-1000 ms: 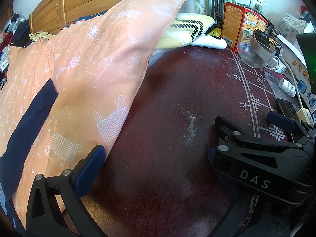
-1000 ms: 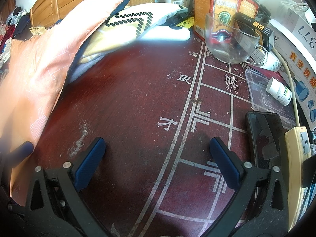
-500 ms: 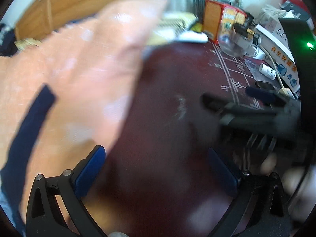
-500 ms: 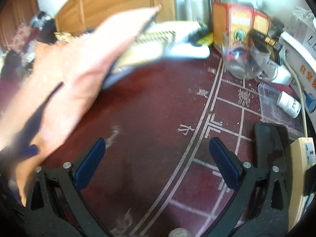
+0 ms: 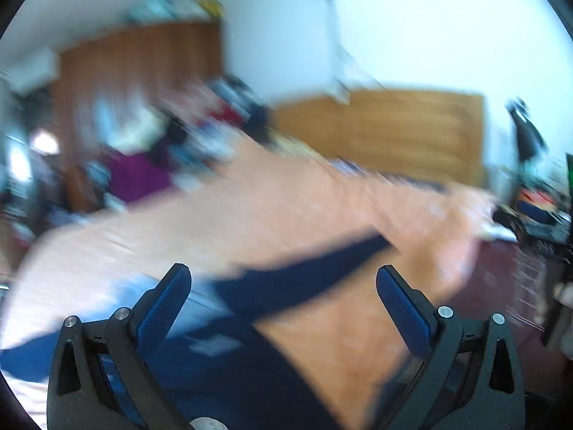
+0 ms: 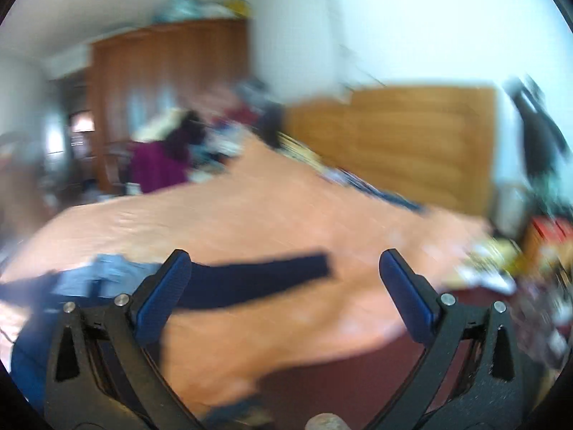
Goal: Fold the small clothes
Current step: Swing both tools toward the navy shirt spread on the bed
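Both views are heavily motion-blurred, so only broad shapes can be counted. There are two grippers, one per view, each with two blue-padded fingers. One orange bedspread [image 5: 286, 215] fills the middle of both pictures, and one dark navy garment [image 5: 304, 279] lies on it, with one lighter blue piece of cloth [image 6: 107, 276] beside it. Behind stand one light wooden headboard [image 5: 412, 132] and one darker wooden wardrobe [image 6: 172, 89]; a purple heap [image 6: 157, 168] sits among blurred clutter at the far side of the bed.

The left gripper [image 5: 283, 283] has its fingers spread wide apart with nothing held between them. The navy garment's long strip runs across just beyond the fingertips and passes into the gap between them; whether the pads touch the cloth cannot be told through the blur. A dark red table [image 5: 501, 279] edge shows to the right of the right-hand finger.

The right gripper [image 6: 284, 268] is likewise spread wide and empty. The navy strip lies ahead of its left-hand finger [image 6: 163, 297], ending about midway between the two fingertips; the lighter blue cloth lies to the left of that finger. The red table surface shows below and right of the gap.
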`<state>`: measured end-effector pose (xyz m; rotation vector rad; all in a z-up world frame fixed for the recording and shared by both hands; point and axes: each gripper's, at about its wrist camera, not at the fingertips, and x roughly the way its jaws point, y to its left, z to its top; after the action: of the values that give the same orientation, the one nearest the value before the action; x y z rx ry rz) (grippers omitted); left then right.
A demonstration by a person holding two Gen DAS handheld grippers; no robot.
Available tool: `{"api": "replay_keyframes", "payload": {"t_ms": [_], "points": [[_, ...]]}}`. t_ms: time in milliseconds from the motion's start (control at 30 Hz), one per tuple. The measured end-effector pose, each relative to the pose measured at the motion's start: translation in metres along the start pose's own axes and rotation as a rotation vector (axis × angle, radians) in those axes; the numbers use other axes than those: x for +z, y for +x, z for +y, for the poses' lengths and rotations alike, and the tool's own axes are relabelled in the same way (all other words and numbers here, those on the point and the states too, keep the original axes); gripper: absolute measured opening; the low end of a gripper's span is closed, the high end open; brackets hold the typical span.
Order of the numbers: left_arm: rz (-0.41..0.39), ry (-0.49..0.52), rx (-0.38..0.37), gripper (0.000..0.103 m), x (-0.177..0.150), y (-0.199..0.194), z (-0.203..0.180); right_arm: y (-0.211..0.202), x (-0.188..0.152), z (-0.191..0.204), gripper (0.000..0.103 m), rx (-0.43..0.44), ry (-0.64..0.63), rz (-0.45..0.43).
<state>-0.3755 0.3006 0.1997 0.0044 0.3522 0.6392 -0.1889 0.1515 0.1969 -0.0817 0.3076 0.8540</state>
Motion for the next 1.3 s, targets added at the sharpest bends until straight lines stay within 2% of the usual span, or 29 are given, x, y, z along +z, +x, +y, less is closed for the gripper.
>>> {"api": "replay_keyframes", "payload": {"t_ms": [67,133,167,200,233,367,467,700,767,800,833,867,900,933,967,1067,1133,1300], "points": [[-0.162,-0.009,0.164,0.103,0.009,-0.051,0.033,-0.010,0.014,0.045,0.103,0.117,-0.041,-0.050],[-0.259,-0.068,0.231,0.103,0.003,-0.096,0.060,-0.015,0.016,0.077,0.103,0.225,-0.038,-0.046],[-0.273,-0.103,0.241,0.103,-0.005,-0.109,0.072,-0.015,0.015,0.096,0.103,0.296,-0.040,-0.028],[-0.250,-0.142,0.264,0.103,-0.015,-0.118,0.084,-0.015,0.010,0.119,0.103,0.346,-0.060,-0.007],[-0.201,-0.161,0.276,0.103,-0.022,-0.119,0.093,-0.012,0.004,0.127,0.103,0.356,-0.075,0.004],[0.054,-0.182,0.330,0.103,-0.068,-0.101,0.121,0.004,-0.024,0.180,0.103,0.401,-0.180,0.080],[0.140,-0.208,0.344,0.103,-0.096,-0.091,0.136,0.006,-0.035,0.209,0.103,0.443,-0.227,0.148],[0.179,-0.228,0.351,0.103,-0.127,-0.095,0.158,0.000,-0.050,0.243,0.101,0.443,-0.258,0.248],[0.170,-0.233,0.316,0.095,-0.128,-0.098,0.164,-0.005,-0.050,0.248,0.092,0.447,-0.265,0.247],[0.168,-0.234,0.306,0.083,-0.128,-0.098,0.166,-0.005,-0.050,0.251,0.091,0.438,-0.274,0.246],[0.176,-0.229,0.308,0.081,-0.130,-0.095,0.167,-0.008,-0.052,0.255,0.093,0.433,-0.280,0.242],[0.181,-0.221,0.316,0.082,-0.129,-0.093,0.167,-0.007,-0.053,0.257,0.099,0.425,-0.282,0.232],[0.176,-0.209,0.326,0.094,-0.132,-0.091,0.167,-0.007,-0.053,0.257,0.103,0.418,-0.282,0.223],[0.166,-0.202,0.321,0.103,-0.131,-0.088,0.166,-0.006,-0.053,0.258,0.103,0.414,-0.281,0.209],[0.146,-0.192,0.305,0.103,-0.130,-0.087,0.166,-0.004,-0.054,0.259,0.103,0.405,-0.290,0.198],[0.102,-0.147,0.325,0.103,-0.133,-0.079,0.165,0.024,-0.064,0.256,0.103,0.323,-0.346,0.165],[0.115,-0.131,0.314,0.103,-0.133,-0.064,0.168,0.062,-0.076,0.246,0.103,0.277,-0.352,0.228],[0.199,-0.140,0.264,0.103,-0.147,0.000,0.180,0.199,-0.133,0.198,0.103,0.163,-0.296,0.574]]}}
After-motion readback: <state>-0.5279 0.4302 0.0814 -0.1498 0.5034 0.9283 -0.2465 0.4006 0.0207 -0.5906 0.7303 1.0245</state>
